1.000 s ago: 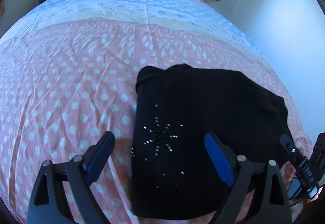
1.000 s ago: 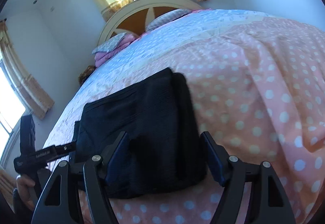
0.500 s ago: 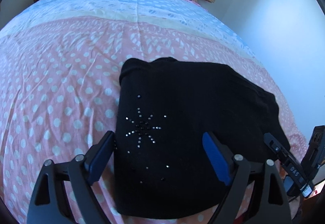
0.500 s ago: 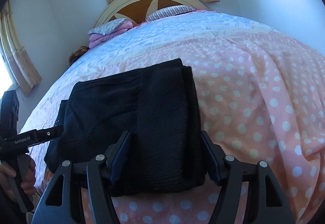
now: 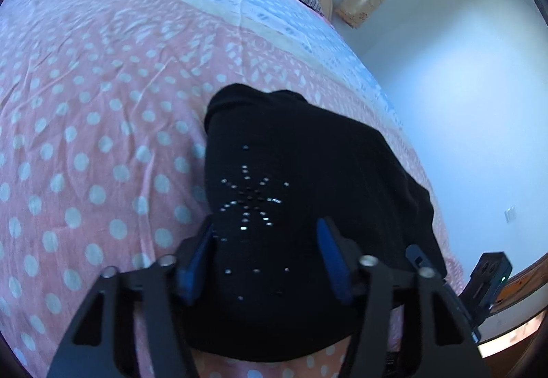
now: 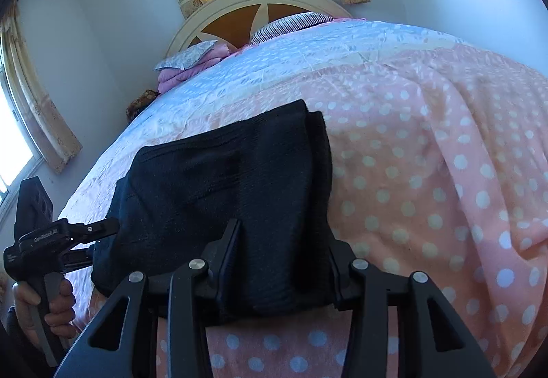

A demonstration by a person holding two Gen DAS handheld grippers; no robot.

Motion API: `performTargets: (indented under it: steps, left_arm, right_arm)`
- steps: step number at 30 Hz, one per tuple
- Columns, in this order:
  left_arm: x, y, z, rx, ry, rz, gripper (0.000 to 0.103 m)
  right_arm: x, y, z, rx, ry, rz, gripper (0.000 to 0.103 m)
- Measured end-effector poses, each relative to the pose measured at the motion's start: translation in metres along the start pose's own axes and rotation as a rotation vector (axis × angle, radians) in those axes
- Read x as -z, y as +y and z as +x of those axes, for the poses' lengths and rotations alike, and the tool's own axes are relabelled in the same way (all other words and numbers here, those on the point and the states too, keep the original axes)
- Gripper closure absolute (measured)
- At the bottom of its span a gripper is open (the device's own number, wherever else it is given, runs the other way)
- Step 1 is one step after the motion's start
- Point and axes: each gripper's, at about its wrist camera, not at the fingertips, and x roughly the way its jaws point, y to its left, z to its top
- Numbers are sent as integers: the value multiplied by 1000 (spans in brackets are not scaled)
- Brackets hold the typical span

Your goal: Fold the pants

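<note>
While the folded black pants (image 5: 308,206) lie on the polka-dot bed (image 5: 102,138), both claws, left (image 5: 267,254) and right (image 6: 284,258), have just been closing on their near edge; another fold is judged next.

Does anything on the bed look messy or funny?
Nothing much stands out. The black pants lie folded in a neat block on the dotted bedspread. One lower layer pokes out a little along the right edge in the right wrist view. No spills or damage show.
</note>
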Motion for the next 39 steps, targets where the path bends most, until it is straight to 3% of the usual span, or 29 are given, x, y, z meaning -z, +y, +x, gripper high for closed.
performTargets:
  steps: [3,5,12,17,21,28,32,37,39]
  left_arm:
    - [-1,2,-5,10,-17,-2,78]
    - [-2,1,-10,28,-28,0,82]
    - [-5,-19,-30,-15,-93,103,84]
    - [-28,-23,-62,-43,-176,150,84]
    - [-57,-4,-95,-87,-248,151,84]
    - [-128,68,-142,-291,-366,143,84]
    - [-161,123,-139,-417,-385,156,83]
    - [-179,202,-108,-532,-256,67,83]
    - [-175,228,-95,-558,-194,10,70]
  right_arm:
    - [-2,12,-1,26,13,-63,69]
    - [-5,27,-5,66,8,-120,73]
    - [-10,43,-22,59,-40,-117,74]
    - [-27,80,-36,-3,-82,-184,75]
    - [-47,118,-26,-86,-105,-225,75]
    - [-90,217,39,-262,-125,-313,75]
    - [-100,277,98,-313,-120,-347,74]
    - [-86,314,204,-345,97,-302,74]
    - [-69,317,237,-306,201,-307,73]
